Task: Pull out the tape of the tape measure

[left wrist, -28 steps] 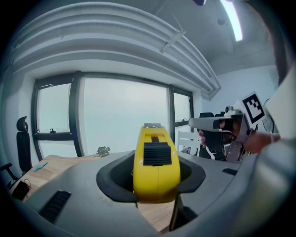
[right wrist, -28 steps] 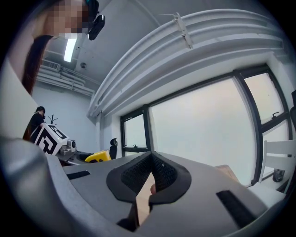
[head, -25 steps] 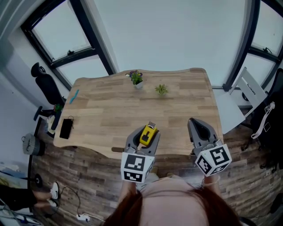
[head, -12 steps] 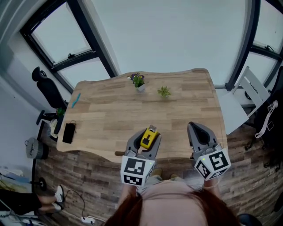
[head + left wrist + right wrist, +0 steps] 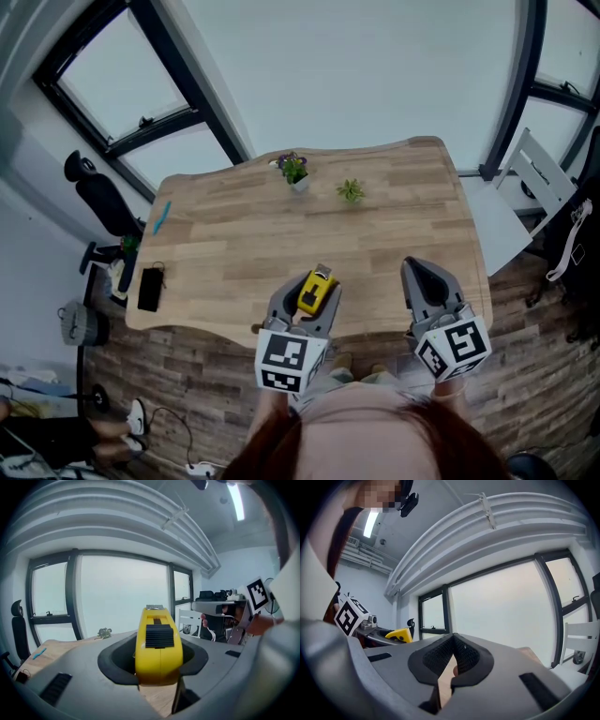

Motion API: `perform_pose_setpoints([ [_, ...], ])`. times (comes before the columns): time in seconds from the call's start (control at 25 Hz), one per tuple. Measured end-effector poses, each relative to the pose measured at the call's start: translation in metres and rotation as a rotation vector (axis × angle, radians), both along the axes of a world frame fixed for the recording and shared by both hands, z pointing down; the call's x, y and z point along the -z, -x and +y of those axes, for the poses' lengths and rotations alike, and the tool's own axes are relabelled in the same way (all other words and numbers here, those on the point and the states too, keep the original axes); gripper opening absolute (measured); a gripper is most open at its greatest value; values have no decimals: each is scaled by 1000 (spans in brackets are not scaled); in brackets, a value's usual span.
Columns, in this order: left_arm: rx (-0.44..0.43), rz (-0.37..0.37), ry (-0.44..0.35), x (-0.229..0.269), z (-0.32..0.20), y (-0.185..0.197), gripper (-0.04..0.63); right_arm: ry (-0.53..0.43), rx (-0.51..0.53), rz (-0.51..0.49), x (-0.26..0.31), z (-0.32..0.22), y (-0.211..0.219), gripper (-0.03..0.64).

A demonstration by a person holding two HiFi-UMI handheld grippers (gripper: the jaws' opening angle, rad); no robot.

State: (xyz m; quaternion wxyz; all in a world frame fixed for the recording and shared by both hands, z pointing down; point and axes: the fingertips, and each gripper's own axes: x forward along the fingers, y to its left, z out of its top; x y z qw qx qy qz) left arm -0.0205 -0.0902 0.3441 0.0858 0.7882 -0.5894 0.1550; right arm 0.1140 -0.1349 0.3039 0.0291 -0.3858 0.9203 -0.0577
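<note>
Yellow casing of the tape measure point(image 5: 158, 644) stands wedged on its narrow edge between the two grey fingers point(image 5: 117, 660) of the left gripper point(image 5: 307, 305). The pads press on its flat sides, its black slide lock point(image 5: 159, 635) faces back toward the person, and its metal end hook point(image 5: 154, 607) sits at the far top, against the case, so no tape is drawn out yet. In the head view this gripper is held just in front of the person's body, over the near edge of the wooden table point(image 5: 244, 244). It points away across the table with its nose a little downward, and its marker cube point(image 5: 286, 361) is nearest the camera. The right gripper point(image 5: 419, 272) is held beside it at the same depth, well apart to the right. It points about level in the same direction, and its marker cube point(image 5: 454, 347) is turned toward the head. The right gripper view shows its dark textured pads point(image 5: 464, 656) met at the tips with nothing between them. The yellow case peeks out of the other gripper at that view's left. Farther out on the table a black phone point(image 5: 149, 288) lies near the left edge with a blue pen point(image 5: 160, 216) beyond it. Two small green plants point(image 5: 292, 169) point(image 5: 351, 191) stand near the far edge. Beyond the table are a black office chair point(image 5: 98, 192) on the left, a white chair point(image 5: 534, 183) on the right and dark-framed windows point(image 5: 178, 112).
</note>
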Motion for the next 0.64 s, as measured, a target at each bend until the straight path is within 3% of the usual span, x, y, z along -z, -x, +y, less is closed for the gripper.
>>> perform_pose_setpoints([
  [0.64, -28, 4, 33, -17, -3, 23, 178, 23, -2, 55, -16, -2, 25, 0],
])
